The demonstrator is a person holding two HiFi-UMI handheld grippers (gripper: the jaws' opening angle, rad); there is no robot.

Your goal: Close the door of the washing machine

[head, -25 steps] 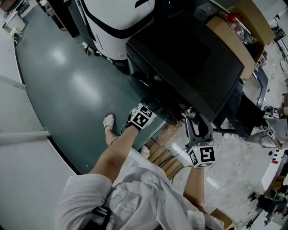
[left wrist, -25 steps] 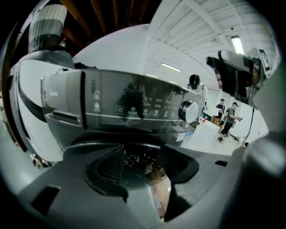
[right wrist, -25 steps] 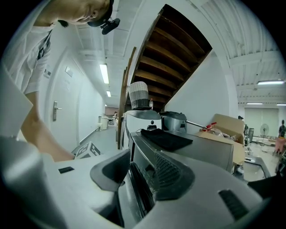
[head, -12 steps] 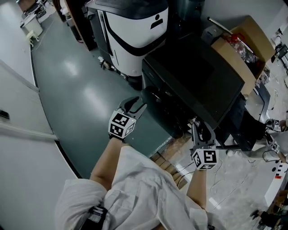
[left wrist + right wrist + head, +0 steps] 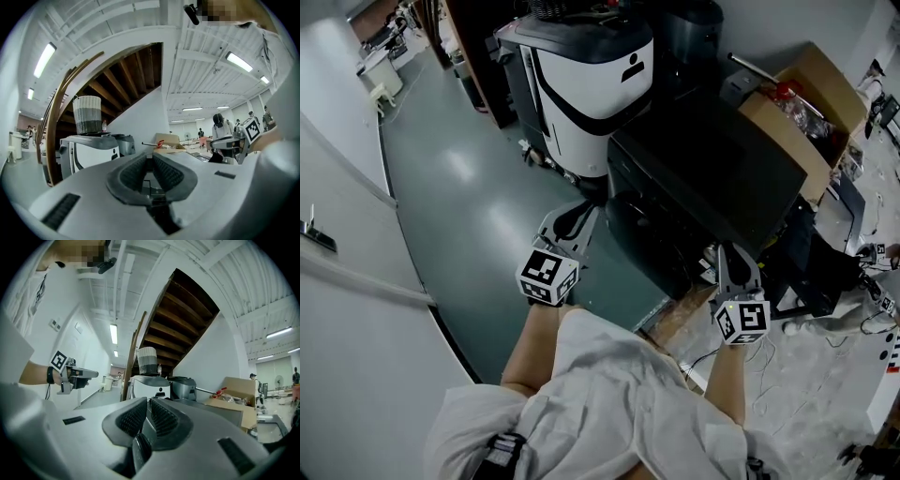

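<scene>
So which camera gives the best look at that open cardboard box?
The head view: it looks down into the cardboard box, so its open flaps and jumbled contents show. The right gripper view shows it only side-on, at the right. The left gripper view shows it small and far off, near the middle.

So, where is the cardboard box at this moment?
In the head view the cardboard box stands at the upper right, just behind the black washing machine and right of the white machine.

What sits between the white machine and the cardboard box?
The dark washing machine, a grey round container behind it: see the head and right gripper views.
</scene>
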